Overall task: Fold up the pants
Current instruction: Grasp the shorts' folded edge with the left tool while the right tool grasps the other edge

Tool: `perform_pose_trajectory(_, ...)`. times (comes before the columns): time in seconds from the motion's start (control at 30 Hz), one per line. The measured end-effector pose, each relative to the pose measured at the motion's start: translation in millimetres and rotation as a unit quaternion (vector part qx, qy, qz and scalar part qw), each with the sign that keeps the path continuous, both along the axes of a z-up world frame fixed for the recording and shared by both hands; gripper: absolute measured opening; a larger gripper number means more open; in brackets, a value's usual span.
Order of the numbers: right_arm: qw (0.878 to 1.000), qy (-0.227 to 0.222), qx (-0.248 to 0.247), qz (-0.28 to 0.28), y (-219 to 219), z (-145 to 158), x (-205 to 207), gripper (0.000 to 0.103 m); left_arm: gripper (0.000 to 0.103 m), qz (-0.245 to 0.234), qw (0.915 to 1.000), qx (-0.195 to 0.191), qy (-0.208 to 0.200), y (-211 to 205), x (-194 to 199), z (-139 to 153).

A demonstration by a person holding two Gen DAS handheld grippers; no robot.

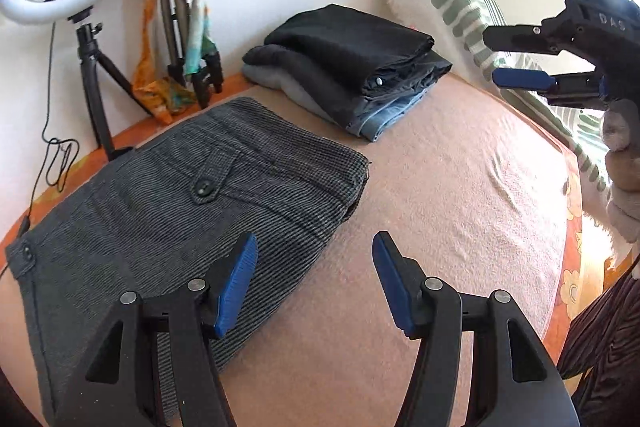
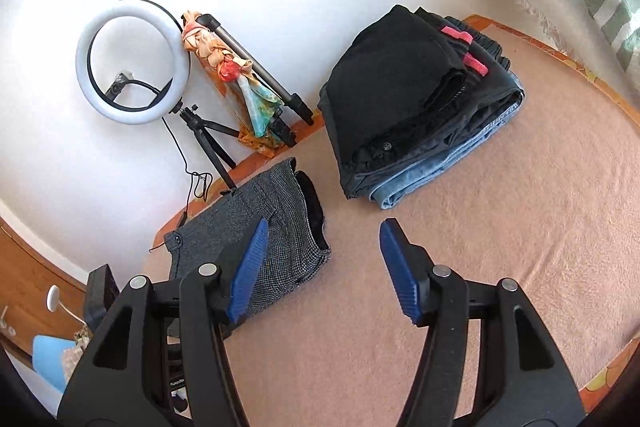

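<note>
The folded grey pants (image 1: 168, 195) lie under and left of the left claw (image 1: 316, 287), both claws wide apart and empty, the right claw (image 2: 320, 271) too.

The only lettering I can read is on my right claw (image 1: 520, 57), seen from the left wrist view at the upper right: pale raised capitals "D A S" on its black body, above the blue pads; the word runs on past the picture's edge, so I cannot tell the rest. In the right wrist view there is a small line of white print low on a black part between the arms of the same claw, too small and blurred for me to make out. Nothing else carries readable text.
</note>
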State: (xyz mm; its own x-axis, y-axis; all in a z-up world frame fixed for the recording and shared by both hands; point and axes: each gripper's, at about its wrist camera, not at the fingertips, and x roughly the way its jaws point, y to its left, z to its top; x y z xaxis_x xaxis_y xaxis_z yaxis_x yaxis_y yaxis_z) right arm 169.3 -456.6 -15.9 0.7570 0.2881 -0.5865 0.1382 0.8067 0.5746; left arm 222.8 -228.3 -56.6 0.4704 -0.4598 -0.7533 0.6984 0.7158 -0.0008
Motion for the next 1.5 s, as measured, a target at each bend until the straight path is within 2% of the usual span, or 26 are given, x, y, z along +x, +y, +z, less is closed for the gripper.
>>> perform_pose_trajectory(0.2,1.0,0.003,0.006,0.001,-7,-5,-1,0.061,0.059,-0.03,0.9981,0.053,-0.004,-49,11,-24)
perform_pose_trajectory(0.3,1.0,0.006,0.014,-0.007,-13,-8,-1,0.061,0.059,-0.019,0.9955,0.091,-0.018,-62,18,-39)
perform_pose_trajectory(0.4,0.999,0.008,0.028,-0.014,-20,-11,1,0.061,0.058,-0.013,0.9951,0.097,-0.006,-65,28,-50)
perform_pose_trajectory(0.43,0.999,0.008,0.032,-0.016,-22,-12,2,0.061,0.055,-0.016,0.9953,0.095,-0.004,-65,30,-52)
perform_pose_trajectory(0.47,0.999,0.008,0.036,-0.017,-23,-13,4,0.061,0.042,-0.019,0.9954,0.094,-0.006,-65,31,-53)
perform_pose_trajectory(0.5,0.999,0.009,0.038,-0.017,-23,-14,5,0.061,0.024,-0.022,0.9954,0.093,-0.01,-65,32,-54)
perform_pose_trajectory(0.63,0.999,0.017,0.047,-0.011,-20,-21,18,0.061,0.015,-0.031,0.9981,0.052,0.008,-56,39,-51)
perform_pose_trajectory(0.77,0.998,0.034,0.052,0.007,-7,-36,40,0.061,0.011,-0.012,0.9992,-0.02,0.032,-36,47,-36)
perform_pose_trajectory(0.87,0.996,0.05,0.07,0.02,4,-50,58,0.061,0.011,0.01,0.9951,-0.083,0.052,-14,54,-23)
perform_pose_trajectory(0.9,0.995,0.054,0.079,0.029,8,-54,66,0.062,0.011,0.014,0.994,-0.096,0.049,-8,55,-19)
perform_pose_trajectory(0.97,0.992,0.064,0.097,0.046,17,-62,82,0.069,0.011,0.021,0.9922,-0.116,0.042,1,54,-11)
perform_pose_trajectory(1.03,0.988,0.075,0.117,0.064,26,-70,100,0.072,0.011,0.025,0.9892,-0.136,0.049,6,58,-9)
perform_pose_trajectory(1.33,0.969,0.13,0.186,0.098,67,-110,162,0.076,0.011,0.018,0.9889,-0.142,0.04,7,53,-9)
perform_pose_trajectory(1.5,0.964,0.146,0.197,0.104,84,-127,176,0.076,0.011,0.01,0.9905,-0.133,0.032,5,51,-11)
